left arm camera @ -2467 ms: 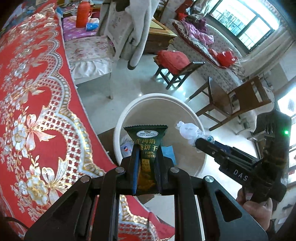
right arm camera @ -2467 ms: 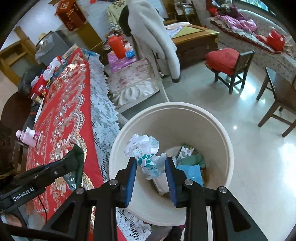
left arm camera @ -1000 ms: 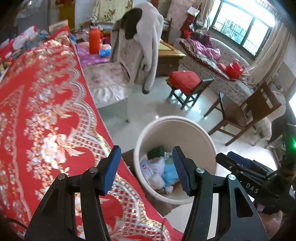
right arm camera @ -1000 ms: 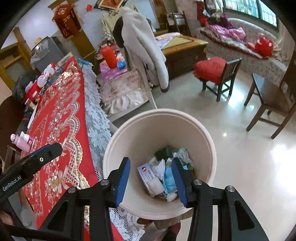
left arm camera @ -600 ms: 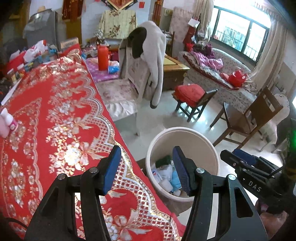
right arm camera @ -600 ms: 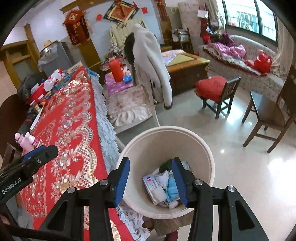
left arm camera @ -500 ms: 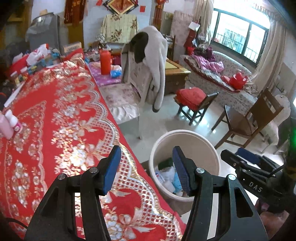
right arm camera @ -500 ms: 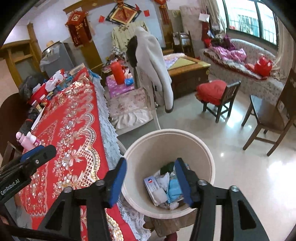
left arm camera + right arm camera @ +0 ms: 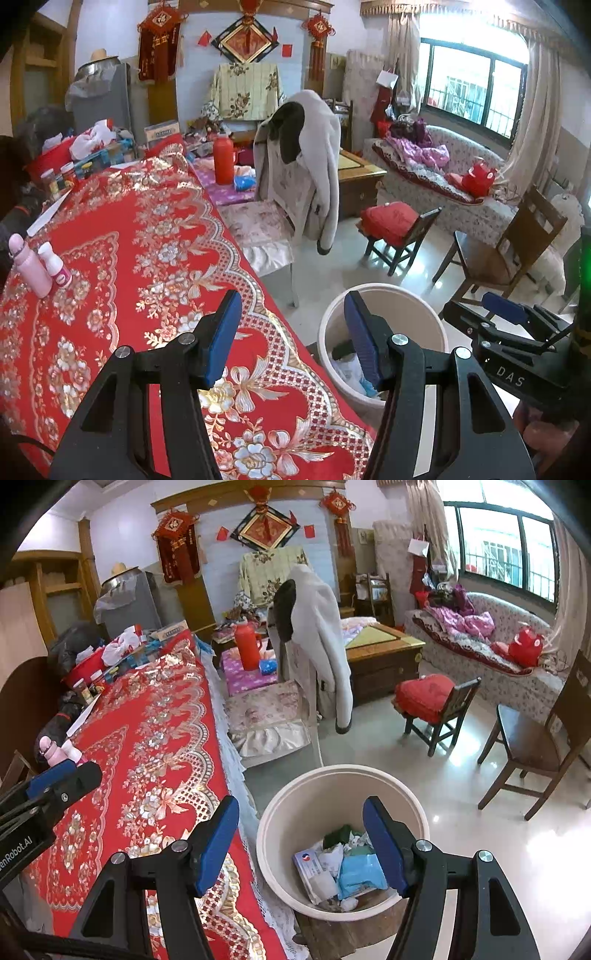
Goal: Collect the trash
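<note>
**Both wrappers binned, grippers lifted clear**

Since 2.5 s back, the biscuit pack & crumpled wrapper left the jaws; both now lie w/ other trash [image 9: 341, 867] in the cream bin [image 9: 295, 805] beside the red-clothed surface [image 9: 122, 266]. Left hand-held gripper [image 9: 291, 338] jaws apart, empty. Right hand-held gripper [image 9: 301, 843] opening, nothing between. Risk: swinging back low could knock the pink bottles [image 9: 37, 264] over.

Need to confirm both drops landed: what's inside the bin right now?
The bin holds a green wrapper, crumpled white wrappers, a blue packet and a white card packet. Anything under that pile, and the bin's floor, is covered.
</note>
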`<act>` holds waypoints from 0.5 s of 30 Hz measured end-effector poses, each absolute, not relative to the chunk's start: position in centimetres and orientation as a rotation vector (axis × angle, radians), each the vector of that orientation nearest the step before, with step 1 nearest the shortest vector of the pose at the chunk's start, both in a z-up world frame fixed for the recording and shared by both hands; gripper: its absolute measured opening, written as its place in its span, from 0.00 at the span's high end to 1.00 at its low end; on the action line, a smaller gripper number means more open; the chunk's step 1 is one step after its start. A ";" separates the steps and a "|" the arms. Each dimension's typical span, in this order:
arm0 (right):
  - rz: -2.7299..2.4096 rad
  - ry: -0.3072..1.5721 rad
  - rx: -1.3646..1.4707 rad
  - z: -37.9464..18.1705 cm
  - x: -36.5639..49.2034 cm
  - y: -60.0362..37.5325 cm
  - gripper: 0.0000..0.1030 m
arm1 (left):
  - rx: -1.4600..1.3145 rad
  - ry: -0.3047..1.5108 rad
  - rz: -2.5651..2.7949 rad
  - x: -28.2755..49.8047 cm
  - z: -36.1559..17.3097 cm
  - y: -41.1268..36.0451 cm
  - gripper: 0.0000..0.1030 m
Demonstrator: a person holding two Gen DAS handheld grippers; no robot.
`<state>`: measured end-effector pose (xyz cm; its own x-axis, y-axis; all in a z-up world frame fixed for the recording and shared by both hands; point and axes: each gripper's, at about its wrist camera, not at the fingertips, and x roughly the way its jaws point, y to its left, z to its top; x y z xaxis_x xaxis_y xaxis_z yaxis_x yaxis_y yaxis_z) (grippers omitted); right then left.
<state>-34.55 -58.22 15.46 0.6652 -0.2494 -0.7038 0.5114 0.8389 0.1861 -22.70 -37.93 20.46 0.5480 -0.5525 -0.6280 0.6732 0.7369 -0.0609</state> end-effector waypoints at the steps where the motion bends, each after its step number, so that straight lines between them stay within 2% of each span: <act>1: -0.447 0.720 0.385 15.6 -34.7 -58.1 0.34 | 0.192 0.666 -0.736 -22.8 20.6 -37.9 0.45; 15: -0.538 0.675 0.372 16.9 -36.4 -57.8 0.28 | 0.181 0.657 -0.768 -22.6 20.5 -38.5 0.45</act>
<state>-36.40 -57.85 16.93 0.6545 -0.3455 -0.6725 0.5784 0.8017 0.1510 -22.59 -38.51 20.53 0.5325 -0.5857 -0.6110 0.6947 0.7149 -0.0798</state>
